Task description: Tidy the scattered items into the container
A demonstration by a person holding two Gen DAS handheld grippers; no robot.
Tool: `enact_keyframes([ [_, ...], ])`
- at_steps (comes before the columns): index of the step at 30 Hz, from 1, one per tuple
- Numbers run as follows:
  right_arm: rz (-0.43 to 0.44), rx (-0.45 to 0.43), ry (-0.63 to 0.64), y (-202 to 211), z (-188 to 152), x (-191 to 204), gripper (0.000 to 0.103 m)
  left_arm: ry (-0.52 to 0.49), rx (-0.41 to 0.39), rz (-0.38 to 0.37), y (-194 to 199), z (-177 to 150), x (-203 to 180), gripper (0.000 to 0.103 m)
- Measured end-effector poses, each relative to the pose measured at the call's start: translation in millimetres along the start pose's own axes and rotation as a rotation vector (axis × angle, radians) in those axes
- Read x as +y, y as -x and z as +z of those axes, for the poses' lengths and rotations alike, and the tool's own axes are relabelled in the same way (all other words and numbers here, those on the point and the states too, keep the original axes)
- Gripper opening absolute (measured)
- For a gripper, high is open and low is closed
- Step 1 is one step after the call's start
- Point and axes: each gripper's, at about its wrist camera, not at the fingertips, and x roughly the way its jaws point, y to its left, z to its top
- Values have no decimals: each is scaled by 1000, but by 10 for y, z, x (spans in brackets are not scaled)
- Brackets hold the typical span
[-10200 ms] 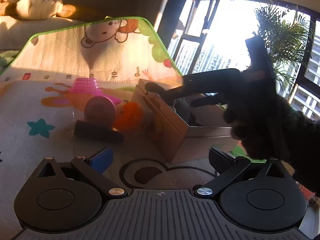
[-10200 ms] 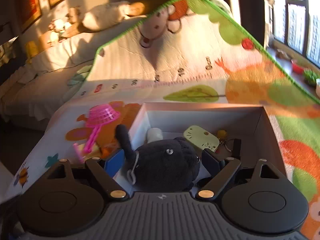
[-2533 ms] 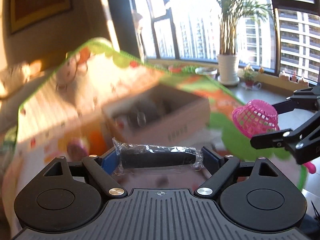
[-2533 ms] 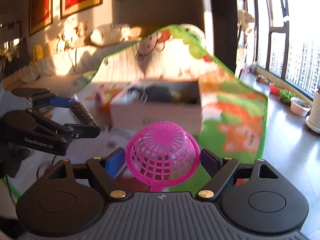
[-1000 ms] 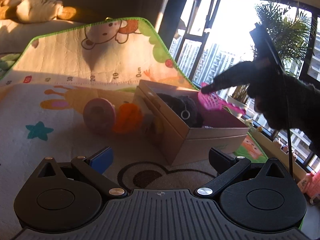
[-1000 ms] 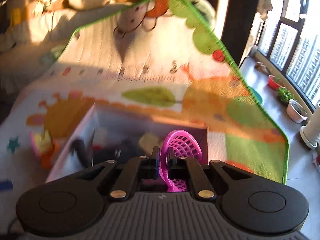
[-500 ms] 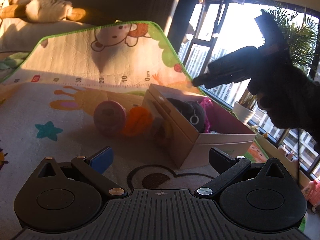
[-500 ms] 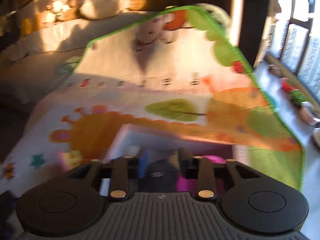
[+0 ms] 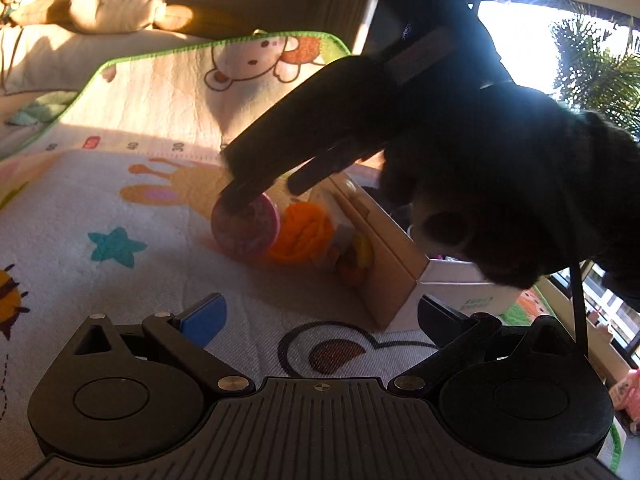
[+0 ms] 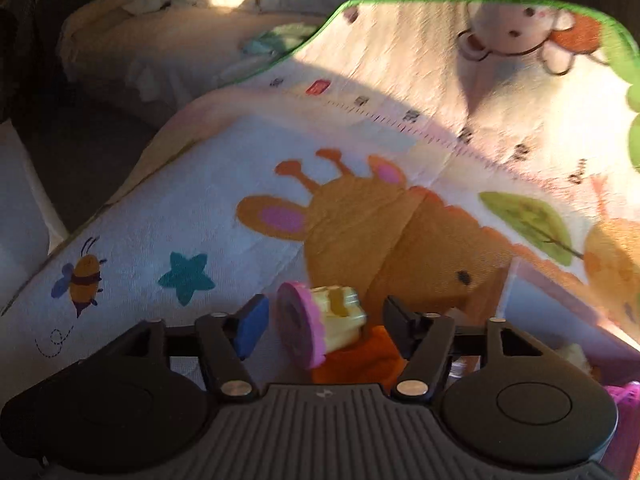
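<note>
- Where the room is widest, one bed [image 9: 48, 52] with pale bedding runs along the far side, and one stuffed toy [image 9: 116, 8] lies on it.
- One play mat [image 9: 120, 184] with a green border, cartoon animals and a printed ruler strip covers the floor and climbs onto the bed.
- One cardboard box [image 9: 392, 268], the container, sits on the mat at the right of the left wrist view; dark contents show inside but cannot be counted.
- One gloved hand [image 9: 500, 200] carries the right gripper [image 10: 322, 322], which reaches down over the loose toys; its jaws have just been opening and stand apart, pressing on nothing, with the pink toy between them.
- One left gripper [image 9: 320, 316] hovers low over the mat near the box, jaws spread wide with nothing between them.
- Two loose toys are clear beside the box's left wall: one pink-disc toy [image 10: 300, 330] with a yellow body, lying on its side, and one orange toy [image 9: 302, 234] touching it on the box side.
- Some smaller yellow and orange bits [image 9: 356, 258] lie against the box wall; their number cannot be told.
- One pink piece [image 10: 624, 398] shows at the right edge of the right wrist view.
</note>
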Motion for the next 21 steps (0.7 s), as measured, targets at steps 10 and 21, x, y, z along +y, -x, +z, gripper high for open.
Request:
enact_keyframes([
  [10, 81, -136, -89, 666, -320, -54, 47, 13, -33, 16, 53, -16, 22, 103],
  [21, 50, -190, -320, 1635, -1779, -287, 47, -10, -93, 59, 471, 26, 32, 103],
])
